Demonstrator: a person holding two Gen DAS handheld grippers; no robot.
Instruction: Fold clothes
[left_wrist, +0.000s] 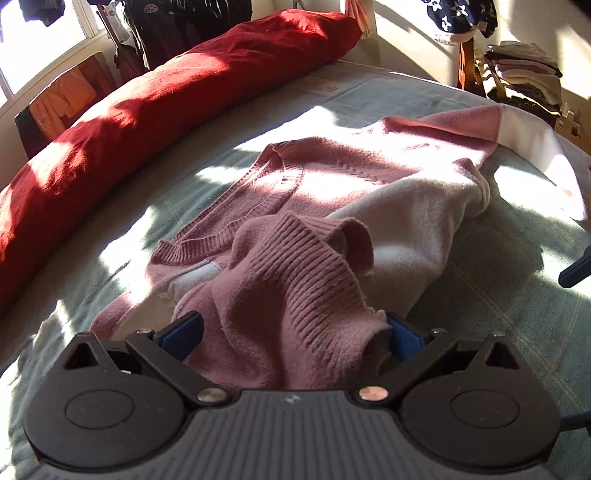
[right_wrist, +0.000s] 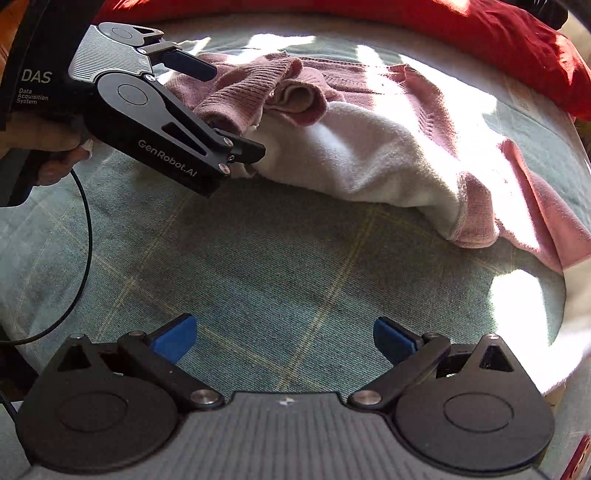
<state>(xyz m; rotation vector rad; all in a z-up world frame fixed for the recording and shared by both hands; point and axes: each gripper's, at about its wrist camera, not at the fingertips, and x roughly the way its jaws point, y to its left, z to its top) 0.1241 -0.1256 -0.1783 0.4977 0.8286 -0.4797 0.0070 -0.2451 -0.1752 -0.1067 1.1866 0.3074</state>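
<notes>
Left wrist view looks across a bed (left_wrist: 498, 295) covered in a pale green checked sheet, sunlit in patches, with a long red bolster (left_wrist: 147, 110) lying along its far edge. A pink and white knit sweater (left_wrist: 369, 166) sprawls across the middle of the bed, its body spread toward the far right corner and its V-neck lying open toward the bolster. One ribbed pink cuff (left_wrist: 295, 288) is bunched up off the sheet between the blue pads of the left gripper (left_wrist: 295, 332); the fingers stand fairly wide, and the pads appear to press the thick fold from both sides, though knit hides the contact. A stack of folded clothes (left_wrist: 532, 77) sits beyond the bed's far right corner. Right wrist view shows the left gripper (right_wrist: 218, 110) from the side, a hand (right_wrist: 44, 147) on its grip, sleeve fabric caught in its fingers near the bed's left edge. The right gripper (right_wrist: 284, 339) hangs over bare sheet near the front edge, jaws fully spread and holding nothing, well apart from the sweater (right_wrist: 369, 155).
</notes>
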